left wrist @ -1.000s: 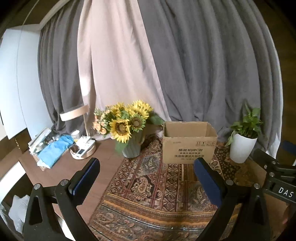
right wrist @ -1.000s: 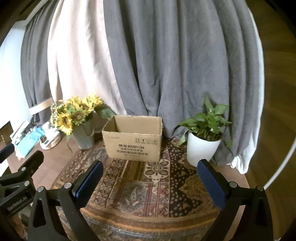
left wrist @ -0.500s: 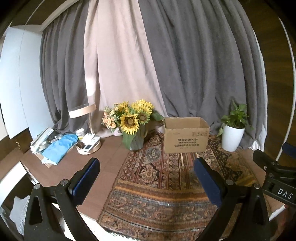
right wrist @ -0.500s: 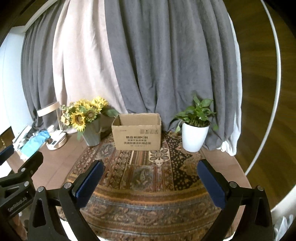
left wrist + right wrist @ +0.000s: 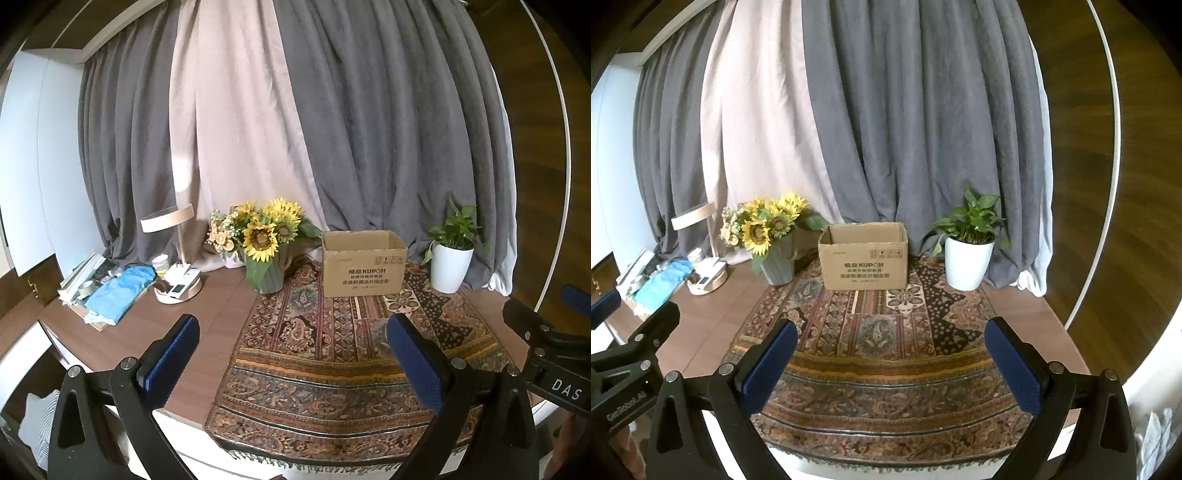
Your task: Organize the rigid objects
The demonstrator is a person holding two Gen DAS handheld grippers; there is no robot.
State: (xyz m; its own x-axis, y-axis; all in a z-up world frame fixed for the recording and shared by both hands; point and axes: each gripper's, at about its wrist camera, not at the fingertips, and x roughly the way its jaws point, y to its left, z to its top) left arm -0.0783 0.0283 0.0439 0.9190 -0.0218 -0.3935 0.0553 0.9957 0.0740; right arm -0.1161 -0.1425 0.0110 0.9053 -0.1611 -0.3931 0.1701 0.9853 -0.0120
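Observation:
An open cardboard box [image 5: 364,264] stands at the back of a patterned rug [image 5: 332,362] on the wooden table; it also shows in the right wrist view [image 5: 864,256]. My left gripper [image 5: 291,354] is open and empty, above the table's near edge. My right gripper [image 5: 892,360] is open and empty, beside it to the right, over the rug's front [image 5: 886,369]. Both are far from the box. The box's inside is hidden.
A vase of sunflowers [image 5: 264,243] stands left of the box, a white potted plant [image 5: 450,258] right of it. At the far left are a round tray with remotes [image 5: 179,290], a blue cloth [image 5: 120,291], a lamp [image 5: 168,218]. Curtains hang behind.
Both grippers have pulled back and up from the box; more of the table and its near edge is in view. Jaws stay open.

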